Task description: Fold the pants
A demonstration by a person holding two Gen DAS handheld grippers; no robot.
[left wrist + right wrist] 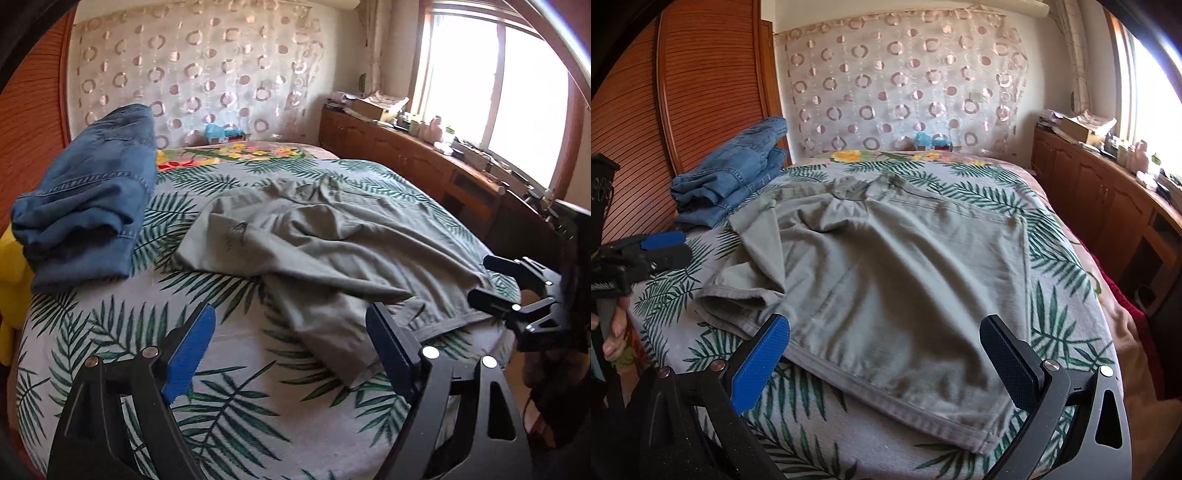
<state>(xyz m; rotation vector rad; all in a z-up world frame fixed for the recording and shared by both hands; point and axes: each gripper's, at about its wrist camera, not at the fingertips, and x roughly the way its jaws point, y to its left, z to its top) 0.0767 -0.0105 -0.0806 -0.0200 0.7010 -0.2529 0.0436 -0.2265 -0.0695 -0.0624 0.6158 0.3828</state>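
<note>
Grey-green pants (332, 236) lie spread and wrinkled on the bed, one leg end bunched toward the near edge. My left gripper (291, 332) hovers open just before that leg end, its blue pads wide apart and pressing on nothing. In the right wrist view the pants (886, 266) fill the middle of the bed, with a hem running across the front. My right gripper (886, 354) stands open over that hem, pads clear of the cloth. The right gripper (480, 278) also shows at the pants' right edge. A hand holds the left gripper (676, 247) at the left.
Folded blue jeans (88, 195) are stacked on the bed's far left, by wooden louvred doors (701, 92). A palm-leaf bedcover (229, 406) lies under everything. A cluttered wooden cabinet (406, 155) runs along the right under a bright window. Something yellow (11, 280) sits at the left edge.
</note>
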